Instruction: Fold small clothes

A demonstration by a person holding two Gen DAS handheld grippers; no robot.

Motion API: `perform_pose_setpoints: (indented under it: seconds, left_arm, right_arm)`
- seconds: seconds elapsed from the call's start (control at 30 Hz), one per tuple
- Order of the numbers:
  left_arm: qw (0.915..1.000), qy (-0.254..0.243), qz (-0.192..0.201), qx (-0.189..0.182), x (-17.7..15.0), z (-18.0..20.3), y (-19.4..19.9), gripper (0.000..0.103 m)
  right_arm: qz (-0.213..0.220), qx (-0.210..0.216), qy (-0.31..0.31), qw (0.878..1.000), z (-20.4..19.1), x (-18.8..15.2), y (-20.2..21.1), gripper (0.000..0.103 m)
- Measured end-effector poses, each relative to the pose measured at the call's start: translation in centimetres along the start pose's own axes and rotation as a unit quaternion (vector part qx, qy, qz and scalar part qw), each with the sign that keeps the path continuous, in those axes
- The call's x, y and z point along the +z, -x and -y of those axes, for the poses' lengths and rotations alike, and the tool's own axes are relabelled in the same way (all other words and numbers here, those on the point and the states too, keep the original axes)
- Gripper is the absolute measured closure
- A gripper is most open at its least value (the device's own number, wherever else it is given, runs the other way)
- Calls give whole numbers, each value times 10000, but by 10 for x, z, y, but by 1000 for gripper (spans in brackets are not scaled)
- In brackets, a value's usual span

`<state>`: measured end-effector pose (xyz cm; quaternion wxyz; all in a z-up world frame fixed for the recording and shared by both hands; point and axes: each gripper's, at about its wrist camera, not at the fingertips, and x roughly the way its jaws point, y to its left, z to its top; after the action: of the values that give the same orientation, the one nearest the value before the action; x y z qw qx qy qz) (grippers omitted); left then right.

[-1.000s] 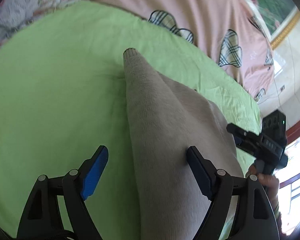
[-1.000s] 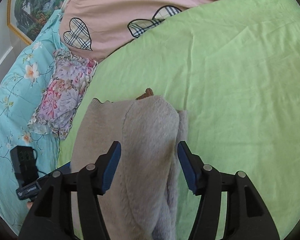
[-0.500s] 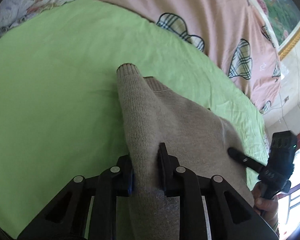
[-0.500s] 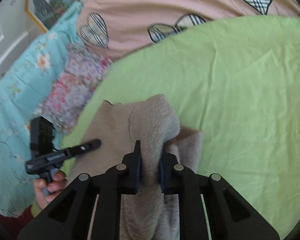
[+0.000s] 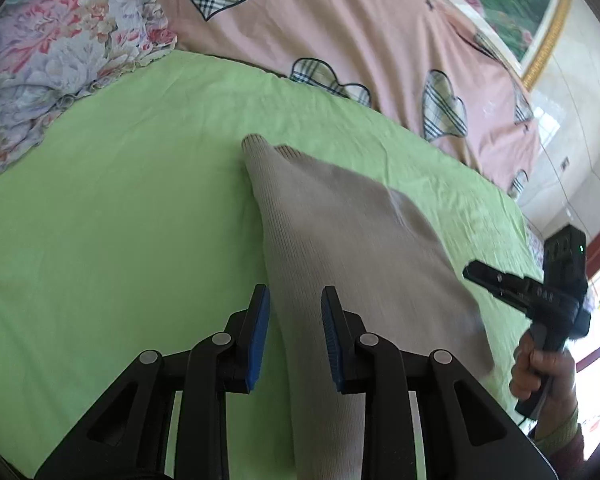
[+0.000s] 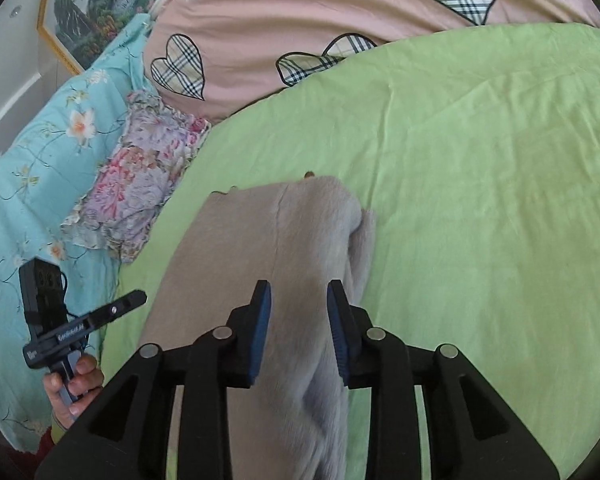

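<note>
A beige knit garment (image 5: 340, 240) lies on the green bedsheet (image 5: 120, 200), folded lengthwise with a ribbed cuff at its far end. My left gripper (image 5: 294, 328) is partly open, its blue pads either side of the garment's left fold. In the right wrist view the same garment (image 6: 260, 248) lies on the sheet (image 6: 480, 200). My right gripper (image 6: 299, 330) is partly open, straddling the garment's right fold. Each gripper shows in the other's view: the right one (image 5: 532, 296) and the left one (image 6: 80, 324).
A pink quilt with plaid hearts (image 5: 340, 20) lies along the far side of the sheet. A floral pillow (image 5: 60, 60) and a turquoise floral cover (image 6: 28, 200) lie to the left. A framed picture (image 6: 100, 0) hangs on the wall.
Both grippers closed on the garment's folds half a second ago. Now both have opened part way and let go, and the garment lies flatter on the sheet.
</note>
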<state>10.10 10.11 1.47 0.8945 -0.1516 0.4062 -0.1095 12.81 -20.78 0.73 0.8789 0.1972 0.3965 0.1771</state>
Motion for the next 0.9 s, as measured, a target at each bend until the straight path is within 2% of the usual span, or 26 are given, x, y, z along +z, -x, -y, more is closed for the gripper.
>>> perform_pose_setpoints:
  seconds: [0.2,0.33,0.43,0.6,0.63,0.67,0.7,0.73,0.77,0.8,0.9]
  left_arm:
    - [9992,-355,-184,37,-76,15,33,69]
    - [9983,-490,-285,146,-110,20,33,65]
    - [9983,-422,-279,280,-117,21,25,66]
    - [9981,-346,-106,505,-110,21,14,66]
    - [9979,-329,-90,554,-109,21,12,66]
    - [9977,-294,-49,604,-109,20,11,73]
    - [9977,-263,-26,624,-108,21,10,87]
    - [9978,-248,-37,614,-109,22,8,90]
    - [9971,-251,9,717,-110,23,10,92]
    - [9964,-274,101,798,-110,26,14,93]
    - [9911,-477,408,1174,-115,40,26,96]
  right_arm:
    - [55,168,-307,9994,0,-41,25,72]
    - [75,141,-385,9991,3,-66,40,67]
    - [76,145,-417,9990,4,-76,45,65]
    - [-26,201,-325,9993,-2,-84,37,64]
    - [-32,216,-295,9993,-3,-86,35,64]
    - [-40,214,-240,9995,-5,-87,32,64]
    - [-50,192,-191,9996,-6,-87,29,64]
    - [-107,170,-134,9997,-8,-87,24,68]
    - [-142,169,-100,9997,-9,-87,23,77]
    - [-131,176,-68,9997,-12,-87,24,97]
    - [276,241,236,9991,-25,-81,47,97]
